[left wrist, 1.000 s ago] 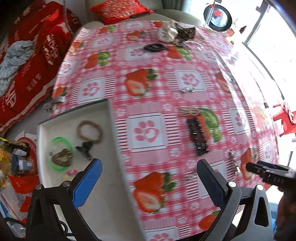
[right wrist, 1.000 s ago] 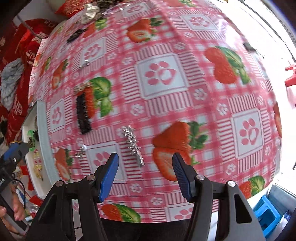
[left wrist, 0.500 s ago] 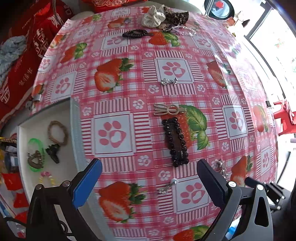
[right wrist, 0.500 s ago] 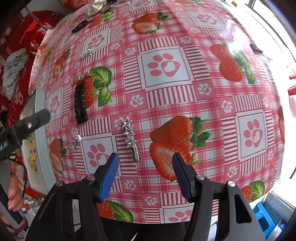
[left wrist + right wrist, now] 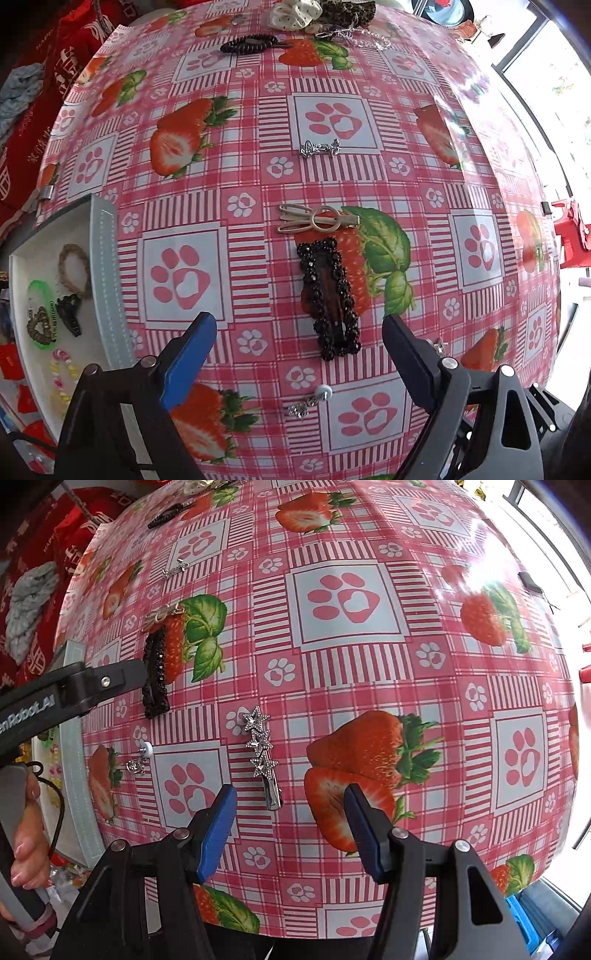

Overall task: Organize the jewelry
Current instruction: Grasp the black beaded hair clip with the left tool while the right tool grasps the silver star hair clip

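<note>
- Hovering over the tablecloth (image 5: 258,177), the left gripper (image 5: 299,354) has its jaws wide apart and holds nothing.
- Between its fingers, just ahead, lies the black clip (image 5: 330,299), lengthwise, on a printed strawberry.
- Nearer than that clip, a pearl pin (image 5: 310,400) rests by a paw print.
- At the left stands the tray (image 5: 105,280), holding a green ring (image 5: 38,291), a brown band (image 5: 74,269), a black claw (image 5: 68,308), a coiled tie (image 5: 37,325) and a pastel bracelet (image 5: 61,373).
- Just beyond the black clip, close by though contact is unclear, sits the gold clip (image 5: 317,221).
- Farther on lies a silver pin (image 5: 319,148).
- Near the far edge are a dark clip (image 5: 251,43), a white scrunchie (image 5: 295,14), a leopard scrunchie (image 5: 347,9) and a chain (image 5: 354,35).
- The right gripper (image 5: 290,830) also hangs above the cloth, jaws apart and empty.
- Just ahead of its fingertips, nearer the left finger, lies the star clip (image 5: 263,755), its plain metal end toward the gripper.
- To that view's left, the pearl pin (image 5: 140,758) lies near the tray wall (image 5: 79,775).
- Beyond these, the left gripper's finger (image 5: 110,679) reaches in beside the black clip (image 5: 155,675).
</note>
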